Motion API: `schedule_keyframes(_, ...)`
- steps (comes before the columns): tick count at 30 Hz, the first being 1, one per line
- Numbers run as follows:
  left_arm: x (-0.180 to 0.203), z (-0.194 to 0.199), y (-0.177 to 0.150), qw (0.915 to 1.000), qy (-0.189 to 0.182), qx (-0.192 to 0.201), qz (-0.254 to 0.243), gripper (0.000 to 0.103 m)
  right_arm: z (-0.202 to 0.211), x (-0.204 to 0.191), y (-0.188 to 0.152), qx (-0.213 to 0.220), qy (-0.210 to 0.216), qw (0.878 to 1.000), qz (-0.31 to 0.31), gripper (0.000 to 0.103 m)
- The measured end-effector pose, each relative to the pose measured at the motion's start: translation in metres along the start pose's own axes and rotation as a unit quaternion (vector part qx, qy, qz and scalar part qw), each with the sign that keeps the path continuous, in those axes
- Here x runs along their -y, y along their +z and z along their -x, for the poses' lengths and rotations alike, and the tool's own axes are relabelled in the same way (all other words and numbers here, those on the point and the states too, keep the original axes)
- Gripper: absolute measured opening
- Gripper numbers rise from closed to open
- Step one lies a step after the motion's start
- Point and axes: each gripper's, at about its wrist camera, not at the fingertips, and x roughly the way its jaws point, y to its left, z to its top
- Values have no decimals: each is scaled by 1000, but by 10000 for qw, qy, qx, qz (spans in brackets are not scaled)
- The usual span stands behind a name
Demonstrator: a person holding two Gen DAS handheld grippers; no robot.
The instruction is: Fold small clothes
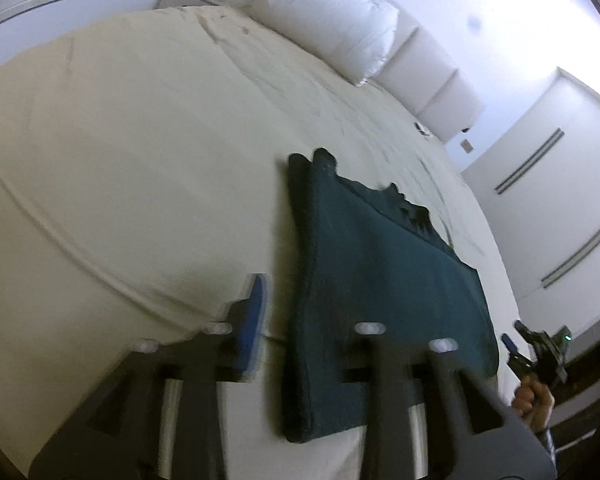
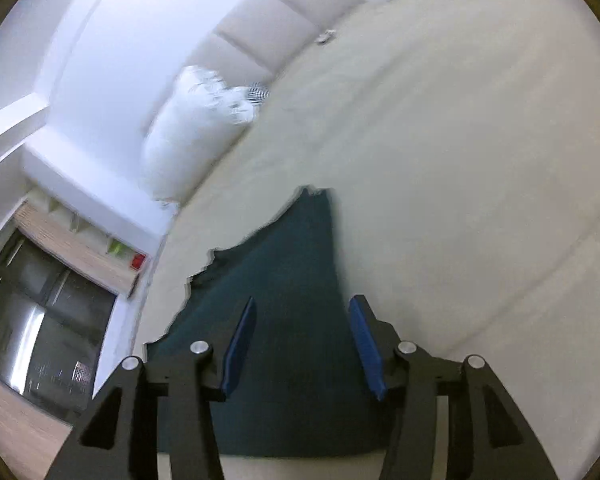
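Note:
A dark green garment (image 1: 372, 280) lies flat on the cream bed sheet (image 1: 140, 160), folded into a long strip. My left gripper (image 1: 312, 312) is open over its near end; the left blue pad (image 1: 254, 320) shows, the right pad is hidden behind the cloth. In the right wrist view the same garment (image 2: 284, 280) lies under my right gripper (image 2: 302, 344), which is open with both blue pads (image 2: 240, 344) spread above the cloth. The right gripper also shows in the left wrist view (image 1: 540, 352), held in a hand at the garment's far side.
A white pillow (image 1: 332, 20) leans on the padded headboard (image 1: 428, 72). A small object (image 1: 422, 128) lies near the headboard. A wardrobe (image 1: 560, 184) stands beyond the bed. A window (image 2: 40, 312) and shelf (image 2: 92, 248) are at the left.

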Motion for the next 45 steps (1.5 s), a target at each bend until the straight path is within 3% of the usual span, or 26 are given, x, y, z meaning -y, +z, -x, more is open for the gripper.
schedule_keyframes(1,2,-1,1,10000,48,51,44,78,-2,-10,-2,-61,147,9998,117,54)
schedule_keyframes(2,3,-1,1,9999,65,86,60,80,-9,-25,-5,-159,331,9991,194,54)
schedule_keyframes(7,10,-40,-1,9974,-218,-650,227,80,-52,-71,-27,-762,1086,9906,337,56)
schedule_keyframes(13,18,-66,14,9926,-612,-948,441,80,-89,-91,-38,-1184,1581,9801,212,56)
schedule_keyframes(19,25,-86,20,9877,-754,-1257,543,72,-124,-103,-36,-1523,1819,9714,129,56)
schedule_keyframes(21,20,-84,20,9857,-810,-1317,671,64,-139,-111,-37,-1652,1880,9681,98,56)
schedule_keyframes(26,11,-80,14,9832,-753,-1464,793,33,-172,-118,-45,-1929,1871,9632,-63,56)
schedule_keyframes(28,5,-79,13,9814,-791,-1522,858,33,-183,-121,-49,-2084,1911,9592,-72,56)
schedule_keyframes(32,1,-82,17,9817,-667,-1557,866,14,-203,-118,-61,-2359,1410,9615,84,52)
schedule_keyframes(37,8,-64,21,9857,-657,-1388,694,11,-200,-114,-65,-2240,1499,9628,215,49)
schedule_keyframes(45,77,-50,40,9871,-998,-1230,229,11,-197,-103,-58,-2290,1780,9569,-124,50)
